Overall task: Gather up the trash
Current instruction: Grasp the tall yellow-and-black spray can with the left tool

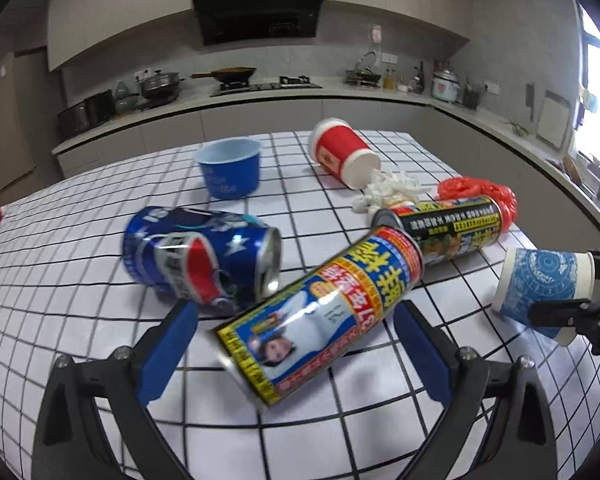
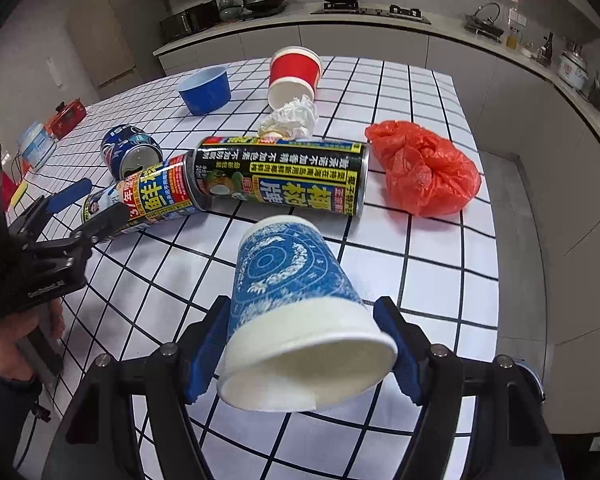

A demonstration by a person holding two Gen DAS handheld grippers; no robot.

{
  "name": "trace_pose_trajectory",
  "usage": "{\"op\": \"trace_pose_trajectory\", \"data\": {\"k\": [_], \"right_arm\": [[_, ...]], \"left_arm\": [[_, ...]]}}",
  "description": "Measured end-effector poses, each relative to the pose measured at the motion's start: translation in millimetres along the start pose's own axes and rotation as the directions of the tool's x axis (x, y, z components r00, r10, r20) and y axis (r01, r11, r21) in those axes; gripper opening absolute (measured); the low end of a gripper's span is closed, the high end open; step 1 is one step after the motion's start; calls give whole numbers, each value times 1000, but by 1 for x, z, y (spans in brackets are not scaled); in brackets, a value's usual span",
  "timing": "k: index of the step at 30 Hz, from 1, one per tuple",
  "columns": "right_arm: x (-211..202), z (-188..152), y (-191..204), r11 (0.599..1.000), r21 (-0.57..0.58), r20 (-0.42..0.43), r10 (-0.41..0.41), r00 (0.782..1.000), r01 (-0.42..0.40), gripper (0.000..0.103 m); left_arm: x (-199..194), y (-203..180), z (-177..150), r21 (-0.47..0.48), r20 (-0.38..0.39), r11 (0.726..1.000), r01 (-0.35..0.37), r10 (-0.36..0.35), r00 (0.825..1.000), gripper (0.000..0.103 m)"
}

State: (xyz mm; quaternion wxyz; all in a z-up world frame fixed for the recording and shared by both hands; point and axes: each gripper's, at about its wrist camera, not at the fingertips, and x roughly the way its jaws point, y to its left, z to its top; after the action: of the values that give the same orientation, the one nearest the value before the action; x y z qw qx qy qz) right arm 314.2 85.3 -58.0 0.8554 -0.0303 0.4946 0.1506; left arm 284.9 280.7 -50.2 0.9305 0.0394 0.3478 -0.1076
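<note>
From the left wrist, the left tool (image 1: 296, 332) has its blue pads apart on either side of a colourful tall can (image 1: 320, 316), not visibly pressing it; a dented blue soda can (image 1: 200, 256) lies just beside on the checked worktop (image 1: 60, 280).

From the right wrist, the right tool (image 2: 304, 344) is clamped on a blue paper cup (image 2: 296, 308), mouth toward the camera, near a black can (image 2: 284, 174) and an orange bag (image 2: 424, 168).

A home kitchen; range hood (image 1: 260, 16), gas hob (image 1: 266, 85), rice cooker (image 1: 445, 83).
</note>
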Motion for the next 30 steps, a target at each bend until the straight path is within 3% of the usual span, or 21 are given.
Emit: {"op": "trace_pose_trajectory", "data": {"k": [6,12,16,21,23,26,30], "right_arm": [[3,-6,1,1000,5,-16,-8,1000,8,73],[10,-1,-2,1000,18,-31,-14,999,15,71],[11,1,-5,998,52,-34,-34,999,36,64],[10,3,-4,998,53,-38,-25,999,27,68],[10,5,-2,998,41,-34,-38,999,40,68],[12,12,-3,998,33,-40,-46,998,47,68],[21,18,-7,999,22,-73,-47,996,49,68]], "left_arm": [[-15,-13,-11,-18,-31,995,99,-99,995,98],[-4,-15,-5,-15,-56,997,73,-74,996,98],[12,-17,-10,-38,-118,997,63,-68,991,83],[-6,-11,-24,-128,-114,991,26,-41,993,72],[-10,-12,-26,-140,-102,990,29,-43,994,73],[-4,-13,-21,-134,-107,991,21,-36,994,86],[7,-17,-10,-111,-119,994,17,-30,992,86]]}}
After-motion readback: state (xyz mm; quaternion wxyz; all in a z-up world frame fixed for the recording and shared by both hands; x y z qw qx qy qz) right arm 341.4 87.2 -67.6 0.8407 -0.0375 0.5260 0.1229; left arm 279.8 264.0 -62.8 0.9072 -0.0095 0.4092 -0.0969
